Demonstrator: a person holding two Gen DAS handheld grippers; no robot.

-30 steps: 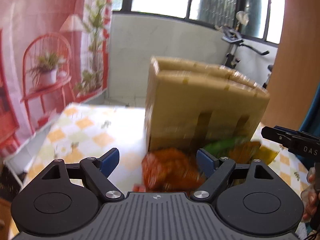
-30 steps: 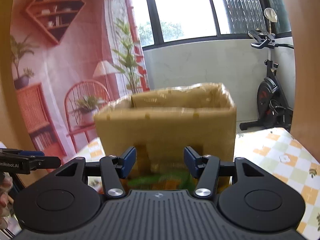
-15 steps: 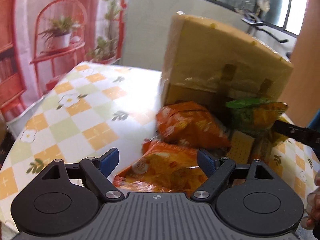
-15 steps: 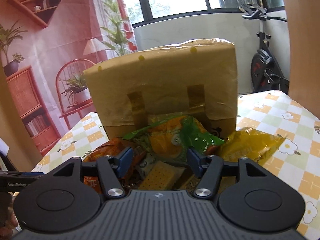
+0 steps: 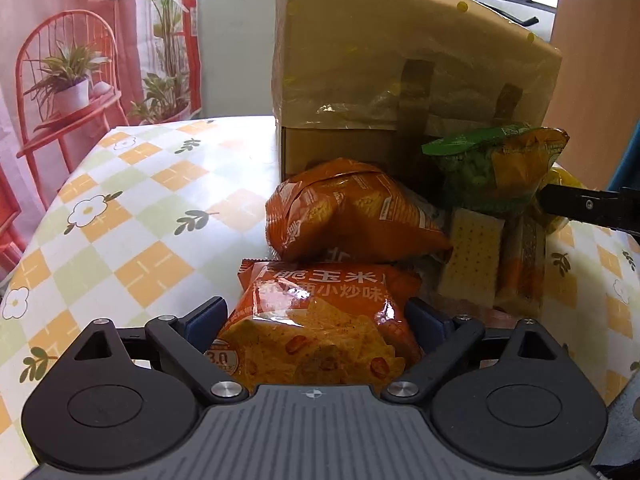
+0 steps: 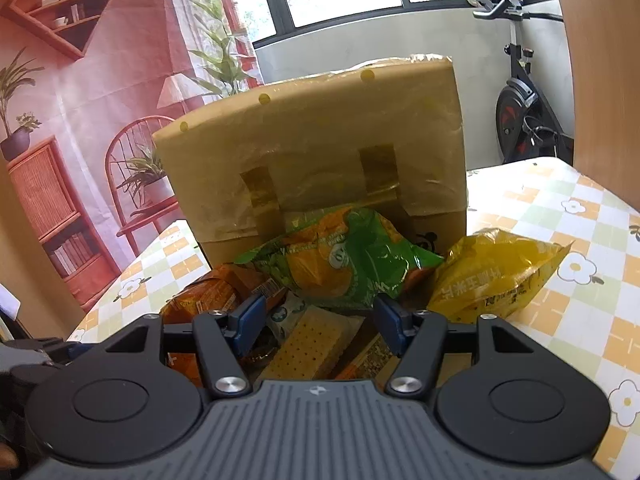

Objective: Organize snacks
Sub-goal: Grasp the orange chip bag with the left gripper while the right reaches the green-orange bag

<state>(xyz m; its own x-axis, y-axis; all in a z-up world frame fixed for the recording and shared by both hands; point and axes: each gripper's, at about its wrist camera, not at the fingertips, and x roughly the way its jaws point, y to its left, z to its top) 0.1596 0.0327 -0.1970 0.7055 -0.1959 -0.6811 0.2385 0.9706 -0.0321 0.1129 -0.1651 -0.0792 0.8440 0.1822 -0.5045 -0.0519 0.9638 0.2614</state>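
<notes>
A pile of snack bags lies on the checkered table in front of a cardboard box (image 5: 412, 80). My left gripper (image 5: 316, 320) is open, its blue pads on either side of an orange corn-chip bag (image 5: 320, 320); I cannot tell if they touch it. Behind it lie a second orange bag (image 5: 348, 216), a green bag (image 5: 492, 172) and a cracker pack (image 5: 472, 256). My right gripper (image 6: 322, 320) is open, low over the cracker pack (image 6: 312, 348) and just before the green bag (image 6: 344, 260). A yellow bag (image 6: 496, 276) lies to its right.
The box (image 6: 316, 152) stands upright at the back of the pile, wrapped in film with tape strips. The tablecloth (image 5: 132, 208) runs bare to the left, with its edge at the far left. An exercise bike (image 6: 520, 96) stands behind the table.
Both grippers dropped and tilted down toward the pile. The left gripper moved forward until the near orange bag lies between its open pads. The right gripper came closer to the green bag and crackers.
</notes>
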